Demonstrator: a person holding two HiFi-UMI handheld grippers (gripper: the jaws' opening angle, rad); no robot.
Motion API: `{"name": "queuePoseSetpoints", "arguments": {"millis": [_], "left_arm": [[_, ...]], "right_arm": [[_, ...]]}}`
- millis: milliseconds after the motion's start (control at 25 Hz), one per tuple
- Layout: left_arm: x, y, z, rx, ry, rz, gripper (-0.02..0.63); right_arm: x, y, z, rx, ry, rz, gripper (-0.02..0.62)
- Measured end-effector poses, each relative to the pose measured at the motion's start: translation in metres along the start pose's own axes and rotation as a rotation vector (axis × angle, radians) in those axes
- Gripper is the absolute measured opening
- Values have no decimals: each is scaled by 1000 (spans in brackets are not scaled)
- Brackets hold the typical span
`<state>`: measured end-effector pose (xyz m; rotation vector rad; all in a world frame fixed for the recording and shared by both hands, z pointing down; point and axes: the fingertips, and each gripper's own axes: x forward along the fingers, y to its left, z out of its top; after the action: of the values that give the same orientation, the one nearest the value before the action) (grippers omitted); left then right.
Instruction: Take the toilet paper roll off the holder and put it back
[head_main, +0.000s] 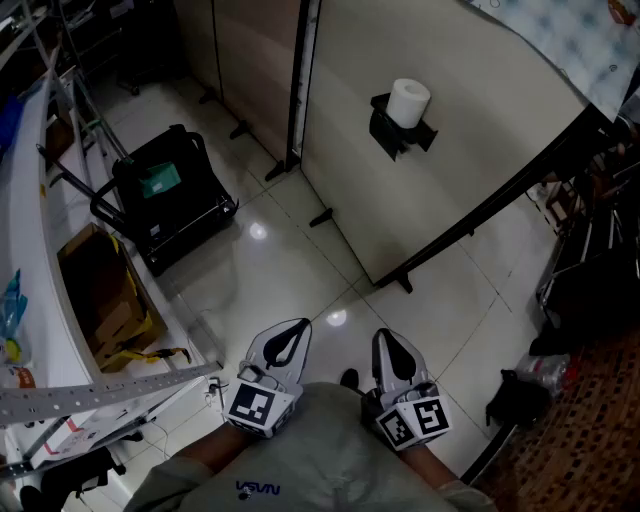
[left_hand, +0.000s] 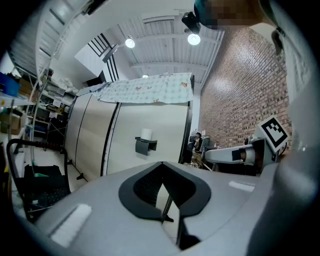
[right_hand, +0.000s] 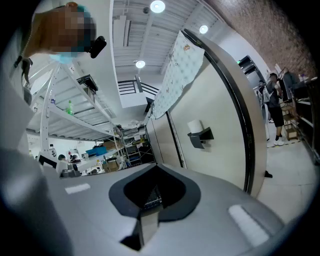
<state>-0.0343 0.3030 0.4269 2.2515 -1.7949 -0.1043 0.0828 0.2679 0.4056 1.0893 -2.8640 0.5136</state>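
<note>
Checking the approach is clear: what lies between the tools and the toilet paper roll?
Head view: only bare floor up to the partition that carries the roll; nothing stands in between.

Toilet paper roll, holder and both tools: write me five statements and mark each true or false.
1. The toilet paper roll sits on the black holder. True.
2. The left tool grips the roll. False: it is shut, empty and far from the roll.
3. The right tool is shut with nothing between its jaws. True.
4. The holder hangs on a brick wall. False: it is mounted on the beige partition panel.
5. In the head view, a black cart stands left of the panel. True.
</note>
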Motion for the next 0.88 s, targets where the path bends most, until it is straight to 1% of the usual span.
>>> {"name": "queuePoseSetpoints", "arguments": {"millis": [200,280,440,680,760,880], "left_arm": [[-12,23,4,-8,1,3,3],[-13,33,4,-14,0,13,3],[-11,40,3,-26,-4,5,3],[10,65,10,-8,7,95,3],[21,74,14,4,6,122,3],[49,80,23,33,3,134,3]], "right_arm": [[14,24,-8,-10,16,3,0],[18,28,-9,-12,22,-2,0],[26,30,-14,-10,37,-3,0],[64,16,-14,19,42,62,0],[82,8,-9,24,36,91,0],[109,-10,7,27,26,129,0]]}}
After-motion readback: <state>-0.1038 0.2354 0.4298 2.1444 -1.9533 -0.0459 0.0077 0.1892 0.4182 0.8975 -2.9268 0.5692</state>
